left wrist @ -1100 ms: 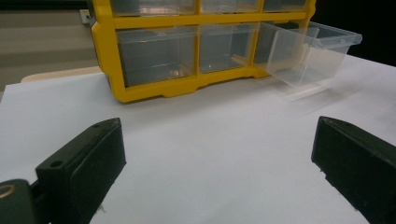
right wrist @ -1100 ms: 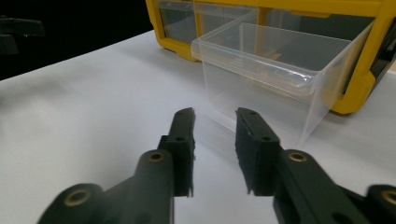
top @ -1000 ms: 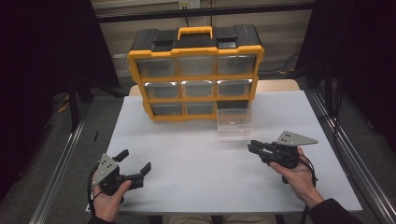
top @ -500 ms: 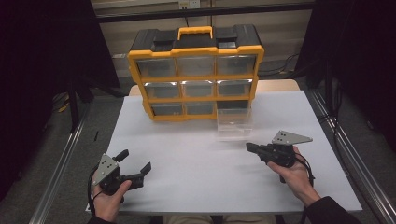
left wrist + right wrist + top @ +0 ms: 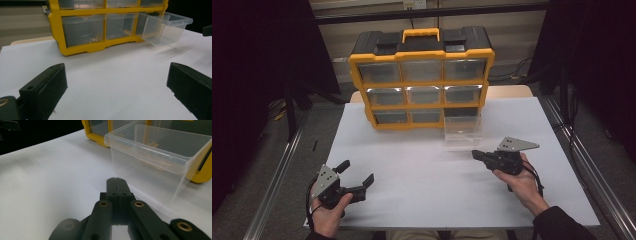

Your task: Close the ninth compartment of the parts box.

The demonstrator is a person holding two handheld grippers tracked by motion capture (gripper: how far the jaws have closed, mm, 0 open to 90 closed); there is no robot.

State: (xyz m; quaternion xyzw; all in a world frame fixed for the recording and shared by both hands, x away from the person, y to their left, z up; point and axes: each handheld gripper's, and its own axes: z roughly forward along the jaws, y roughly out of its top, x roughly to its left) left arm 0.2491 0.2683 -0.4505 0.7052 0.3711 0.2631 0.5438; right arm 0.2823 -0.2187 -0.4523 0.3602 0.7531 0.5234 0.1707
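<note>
- A yellow-and-black drawer cabinet [image 5: 422,80] stands at the upper centre of the high view, at the far edge of the white table [image 5: 422,175], its clear drawer fronts facing the person so both hands can reach them.
- The bottom-right drawer [image 5: 462,131] is pulled out and juts forward over the table, just right of centre; it looks empty, though its clear plastic makes that hard to judge.
- The right gripper [image 5: 478,155] sits in the right half of the high view, held low in the person's hand, tips pointing toward the drawer and near it but apart.
- In the right gripper view its jaws are pressed together with nothing between them, aimed at the near wall of the drawer [image 5: 160,152]; closed tips suit a push on that wall, so sliding it home is my guess.
- The left gripper [image 5: 357,176] rests at the lower left of the high view, well apart from the cabinet, likely parked.
- Its jaws stand wide apart and empty in the left gripper view, with the cabinet [image 5: 82,32] beyond.
</note>
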